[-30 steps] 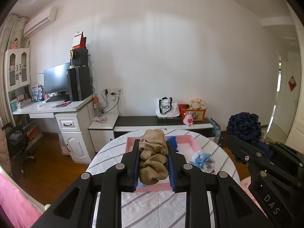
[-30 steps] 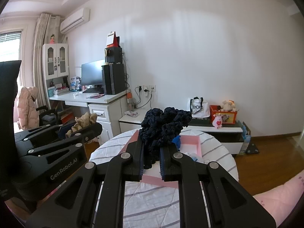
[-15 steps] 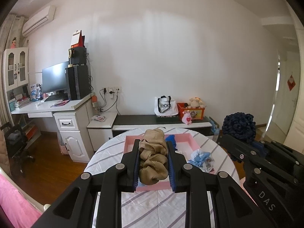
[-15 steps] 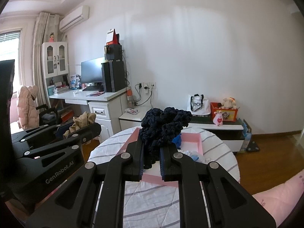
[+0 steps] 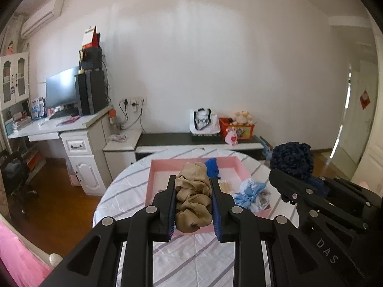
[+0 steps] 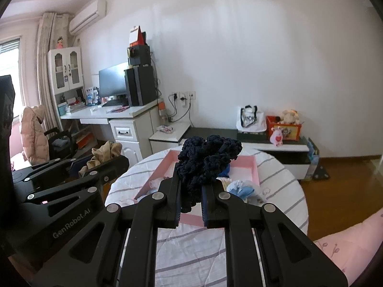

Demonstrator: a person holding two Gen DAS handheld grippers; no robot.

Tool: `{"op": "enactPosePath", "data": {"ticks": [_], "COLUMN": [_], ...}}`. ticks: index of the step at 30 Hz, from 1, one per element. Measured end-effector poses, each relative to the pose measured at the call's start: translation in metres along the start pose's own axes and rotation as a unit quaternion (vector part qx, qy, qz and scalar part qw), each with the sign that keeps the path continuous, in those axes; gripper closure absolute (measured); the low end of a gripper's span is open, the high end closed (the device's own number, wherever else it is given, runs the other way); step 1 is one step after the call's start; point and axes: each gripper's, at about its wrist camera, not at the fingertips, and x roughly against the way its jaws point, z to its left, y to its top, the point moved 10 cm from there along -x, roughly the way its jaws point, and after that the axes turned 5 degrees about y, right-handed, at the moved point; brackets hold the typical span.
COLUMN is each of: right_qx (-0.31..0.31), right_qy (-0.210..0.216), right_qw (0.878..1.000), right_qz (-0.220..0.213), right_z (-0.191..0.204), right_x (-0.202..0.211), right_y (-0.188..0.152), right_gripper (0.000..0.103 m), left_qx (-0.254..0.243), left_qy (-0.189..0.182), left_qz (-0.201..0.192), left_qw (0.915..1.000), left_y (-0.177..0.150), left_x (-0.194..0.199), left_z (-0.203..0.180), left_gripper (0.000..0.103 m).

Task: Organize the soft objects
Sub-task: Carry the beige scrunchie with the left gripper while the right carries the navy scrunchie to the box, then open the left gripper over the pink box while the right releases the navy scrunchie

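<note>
Both tongs have come a little lower and closer to the table since a second ago, so the tray now shows more fully beyond them. Our left tongs [image 5: 192,199] stay clamped on the tan cloth [image 5: 193,203], which bulges up between the two fingers and hangs above the near part of the pink tray [image 5: 150,184]. Our right tongs [image 6: 190,197] pinch the navy knit [image 6: 207,162], a crinkled bundle that spills above the fingertips; in the left view it shows as a dark ball [image 5: 291,160] off to the right, held clear of the table.

Inside the tray lie a blue cloth [image 5: 212,167] near the far side and a pale blue bundle [image 5: 250,191] at the right edge. The tray rests on the round table [image 5: 124,191] with its striped white cover. Beyond stand a white desk [image 5: 71,129] with a monitor [image 5: 61,88], and a low cabinet [image 5: 191,141] bearing a white bag [image 5: 203,122] and a red box [image 5: 235,129].
</note>
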Motion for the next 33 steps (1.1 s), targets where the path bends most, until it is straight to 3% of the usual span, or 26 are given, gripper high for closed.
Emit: {"op": "enactPosePath", "data": {"ticks": [12, 20, 33], "right_qx": [-0.024, -0.034, -0.061], "right_qy": [0.005, -0.002, -0.006], "right_qw": [0.998, 0.995, 0.985], "right_qz": [0.06, 0.098, 0.163], "right_z": [-0.026, -0.044, -0.076], "right_x": [-0.059, -0.111, -0.186], "right_y": [-0.018, -0.013, -0.006], "right_gripper": [0.091, 0.091, 0.089], "left_qx": [-0.006, -0.01, 0.001], "left_qy": [-0.008, -0.005, -0.013], "left_qz": [0.064, 0.091, 0.182], "left_qw": [0.9979, 0.9958, 0.9832], "left_y": [0.024, 0.071, 0.13], "left_x": [-0.085, -0.158, -0.29], "left_z": [-0.005, -0.008, -0.006], "left_gripper": [0.081, 0.081, 0.081]}}
